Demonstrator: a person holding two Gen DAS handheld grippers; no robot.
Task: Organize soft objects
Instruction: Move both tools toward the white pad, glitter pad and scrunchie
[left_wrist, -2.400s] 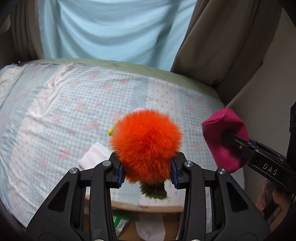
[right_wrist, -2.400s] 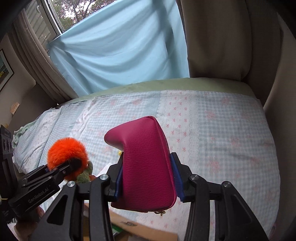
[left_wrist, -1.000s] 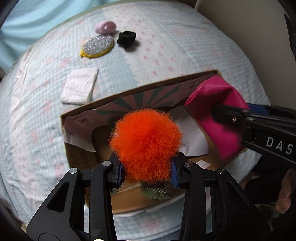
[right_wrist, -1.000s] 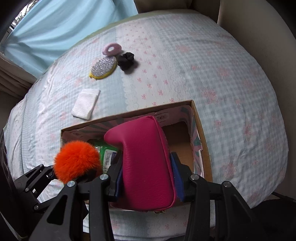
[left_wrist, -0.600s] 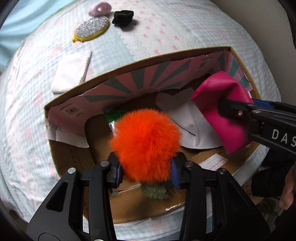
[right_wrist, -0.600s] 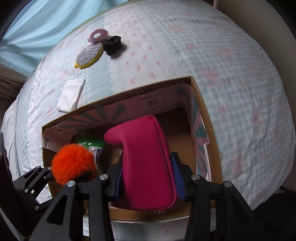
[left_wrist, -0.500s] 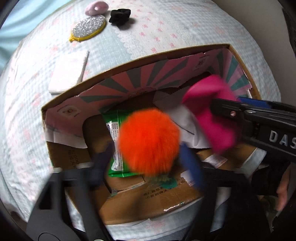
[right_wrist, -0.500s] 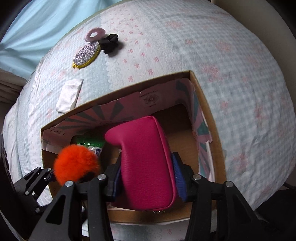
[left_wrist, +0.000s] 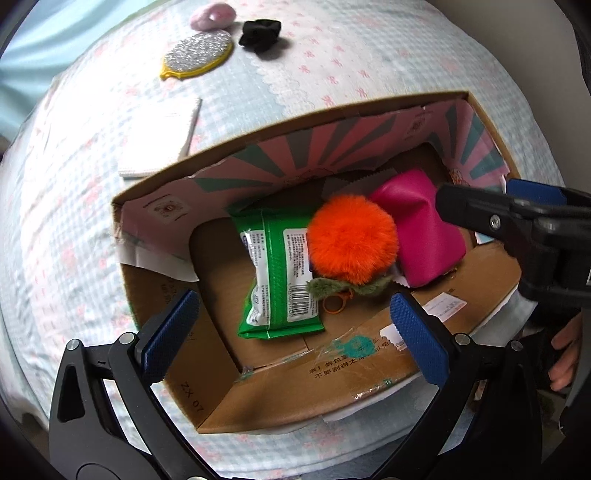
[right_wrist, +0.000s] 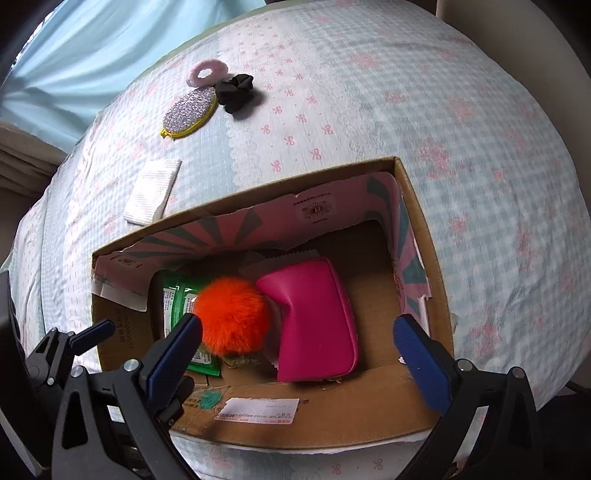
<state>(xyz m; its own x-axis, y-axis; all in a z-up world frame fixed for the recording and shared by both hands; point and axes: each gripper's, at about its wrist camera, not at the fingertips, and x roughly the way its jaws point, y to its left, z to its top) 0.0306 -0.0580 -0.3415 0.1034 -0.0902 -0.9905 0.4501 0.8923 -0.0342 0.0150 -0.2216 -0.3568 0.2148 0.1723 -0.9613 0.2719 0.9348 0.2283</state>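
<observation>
An open cardboard box (left_wrist: 155, 295) (right_wrist: 421, 236) stands on the bed. Inside it lie an orange fluffy pompom (left_wrist: 352, 242) (right_wrist: 232, 314), a magenta pouch (left_wrist: 428, 236) (right_wrist: 314, 317) and a green packet (left_wrist: 277, 280) (right_wrist: 177, 295). My left gripper (left_wrist: 295, 328) is open and empty above the box's near side. My right gripper (right_wrist: 295, 343) is open and empty above the box; it also shows in the left wrist view (left_wrist: 517, 229) at the right.
On the bedspread beyond the box lie a white folded cloth (left_wrist: 162, 140) (right_wrist: 151, 195), a glittery silver oval pouch (left_wrist: 197, 59) (right_wrist: 190, 110), a black scrunchie (left_wrist: 258, 33) (right_wrist: 234, 90) and a pink scrunchie (left_wrist: 212, 14) (right_wrist: 207, 72). A light blue curtain (right_wrist: 92, 55) hangs behind.
Both grippers have opened. The orange pompom and the magenta pouch dropped from them into the box.
</observation>
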